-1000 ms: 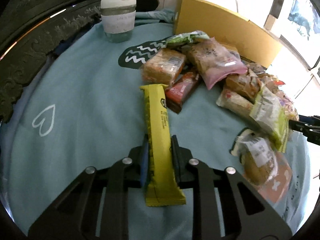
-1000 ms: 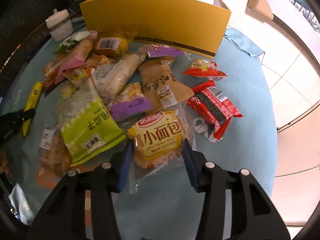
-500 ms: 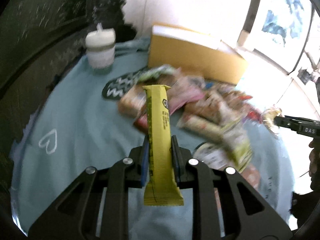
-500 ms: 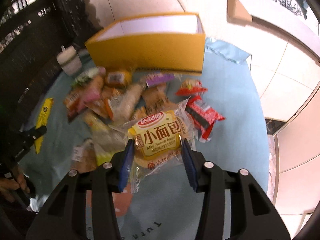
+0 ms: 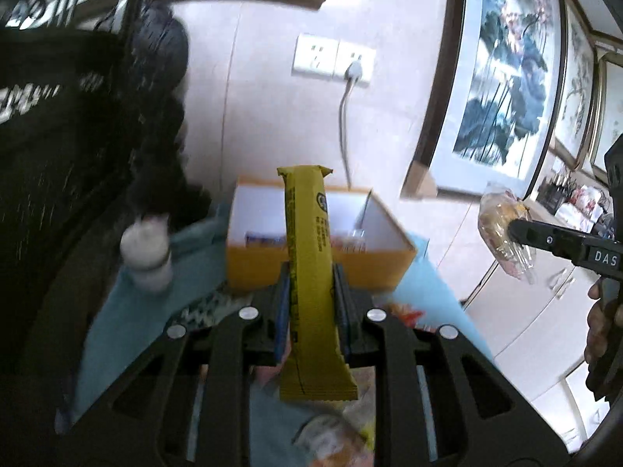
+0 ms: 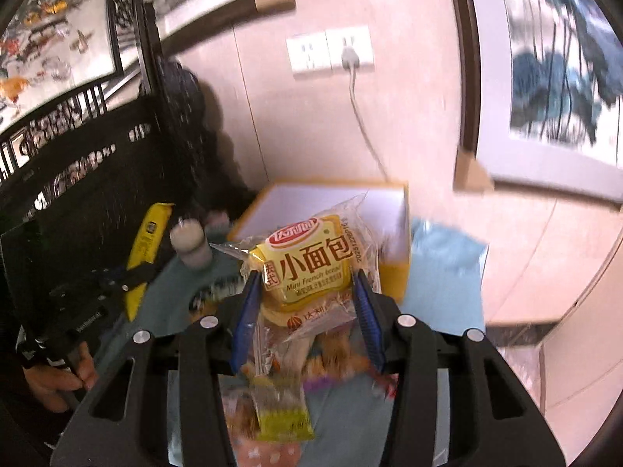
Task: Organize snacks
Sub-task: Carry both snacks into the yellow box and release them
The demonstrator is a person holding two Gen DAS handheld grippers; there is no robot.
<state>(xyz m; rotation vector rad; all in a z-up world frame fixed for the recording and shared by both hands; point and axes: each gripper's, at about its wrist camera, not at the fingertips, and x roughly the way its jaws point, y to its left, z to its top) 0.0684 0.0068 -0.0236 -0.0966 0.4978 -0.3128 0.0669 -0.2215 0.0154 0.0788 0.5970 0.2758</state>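
Left gripper (image 5: 311,311): clenched on a yellow bar (image 5: 309,272), which stands up out of the pads and is off the table. In the left view the bar overlaps the front of the box (image 5: 249,268).

Right gripper (image 6: 307,307): pads grasping a bread pack (image 6: 307,260), clear wrapper with a yellow label, also lifted. In the left view it hangs at the right edge, well apart from the box.

Box: yellow outside, white inside, open top, at the far side of the blue cloth (image 5: 148,311) near the wall. A few packets lie on its floor; too blurred to name.

White cup (image 5: 146,253) stands just left of the box, on the cloth.

Below the right gripper, loose snacks (image 6: 280,408) lie in a blurred pile on the cloth.

A hand (image 6: 58,381) shows at the left gripper's handle.
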